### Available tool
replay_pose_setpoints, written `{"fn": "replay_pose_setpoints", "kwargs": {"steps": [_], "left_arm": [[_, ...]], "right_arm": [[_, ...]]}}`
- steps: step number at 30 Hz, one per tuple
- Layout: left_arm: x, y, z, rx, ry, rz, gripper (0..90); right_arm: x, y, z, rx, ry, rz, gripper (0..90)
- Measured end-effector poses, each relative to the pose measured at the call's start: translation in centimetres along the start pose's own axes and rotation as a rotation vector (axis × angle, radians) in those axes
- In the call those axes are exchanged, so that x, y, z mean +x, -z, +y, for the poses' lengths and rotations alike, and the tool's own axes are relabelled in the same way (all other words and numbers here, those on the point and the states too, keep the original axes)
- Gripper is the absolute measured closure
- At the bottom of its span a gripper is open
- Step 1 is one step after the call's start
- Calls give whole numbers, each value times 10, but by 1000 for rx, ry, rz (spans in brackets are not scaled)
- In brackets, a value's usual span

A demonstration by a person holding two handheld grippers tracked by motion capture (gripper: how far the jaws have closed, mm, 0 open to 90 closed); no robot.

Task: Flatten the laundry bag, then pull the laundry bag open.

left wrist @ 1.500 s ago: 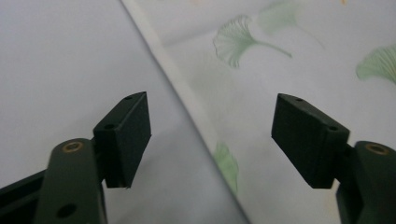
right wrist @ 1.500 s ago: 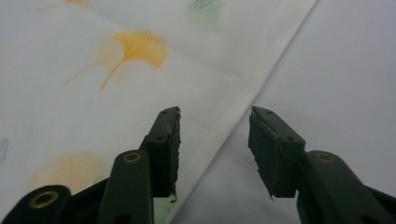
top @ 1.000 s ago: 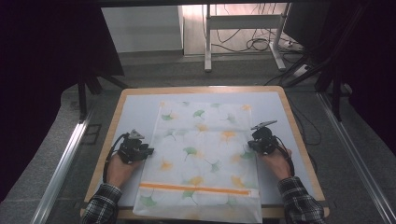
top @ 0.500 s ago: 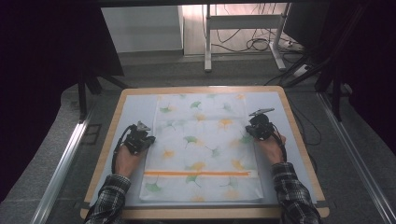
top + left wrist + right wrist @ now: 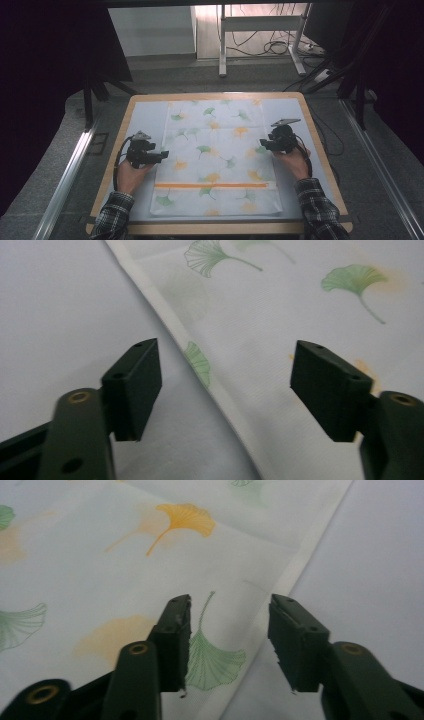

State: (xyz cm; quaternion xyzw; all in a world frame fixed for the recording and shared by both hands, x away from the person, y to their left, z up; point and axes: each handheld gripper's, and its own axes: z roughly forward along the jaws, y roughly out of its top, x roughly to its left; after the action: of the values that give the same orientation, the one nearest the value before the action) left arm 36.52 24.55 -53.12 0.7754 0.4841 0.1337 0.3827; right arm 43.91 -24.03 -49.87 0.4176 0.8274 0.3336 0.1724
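High view: a white cloth [image 5: 216,157] printed with green and yellow ginkgo leaves lies flat in the centre of the frame on the pale table [image 5: 142,117], long side running bottom to top, with an orange stripe [image 5: 211,185] across it near the lower edge. The left gripper [image 5: 162,156] sits at the cloth's left edge, mid-left of frame; the right gripper [image 5: 264,145] sits at the right edge, mid-right. Each is carried by a hand in a plaid sleeve [image 5: 112,217] coming in from the bottom.

Left gripper view: the jaws have just been opening and now stand wide, with nothing pinched. The cloth's hemmed left edge [image 5: 210,385] runs diagonally from upper left to lower centre between the two jaws; bare table fills the left side.

Right gripper view: the jaws have just been opening too, now part-way apart, pads clear of the fabric. The right hem [image 5: 280,587] runs from upper right down to lower centre, passing under the gap; a green leaf print [image 5: 212,662] lies just inside it.

Handling, judged: the cloth looks thin, light and limp, so it will sag and fold wherever it is lifted, and likely slides easily on the smooth top. The best hold seems to be the doubled hem at each side edge, pinched at matching points so that it rises evenly. One jaw would have to slip under the edge, since the cloth lies flush on the table.
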Motion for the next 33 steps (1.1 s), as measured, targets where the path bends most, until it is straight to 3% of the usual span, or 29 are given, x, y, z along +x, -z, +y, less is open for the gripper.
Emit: {"fn": "replay_pose_setpoints", "kwargs": {"steps": [1,4,7,10,19,23,26,28,33], "left_arm": [[0,4,-3,-5,-22,7,224],[2,8,-5,-25,-25,8,180],[3,10,-6,-52,-20,20,111],[4,10,-6,-59,-9,29,81],[-1,7,-5,-55,-46,30,58],[-10,7,-1,-45,-103,40,27],[-14,6,0,-49,-109,39,26],[-16,8,2,-62,-102,9,26],[-19,8,3,-62,-105,-16,23]], "right_arm": [[0,2,-2,-1,2,7,439],[2,4,-6,5,-5,36,366],[8,6,-11,26,19,47,324],[12,8,-12,28,37,53,310],[24,25,-24,15,65,89,289],[28,39,-34,34,87,113,400],[31,46,-38,45,91,134,452],[34,58,-47,53,111,134,514],[40,69,-64,85,126,179,595]]}}
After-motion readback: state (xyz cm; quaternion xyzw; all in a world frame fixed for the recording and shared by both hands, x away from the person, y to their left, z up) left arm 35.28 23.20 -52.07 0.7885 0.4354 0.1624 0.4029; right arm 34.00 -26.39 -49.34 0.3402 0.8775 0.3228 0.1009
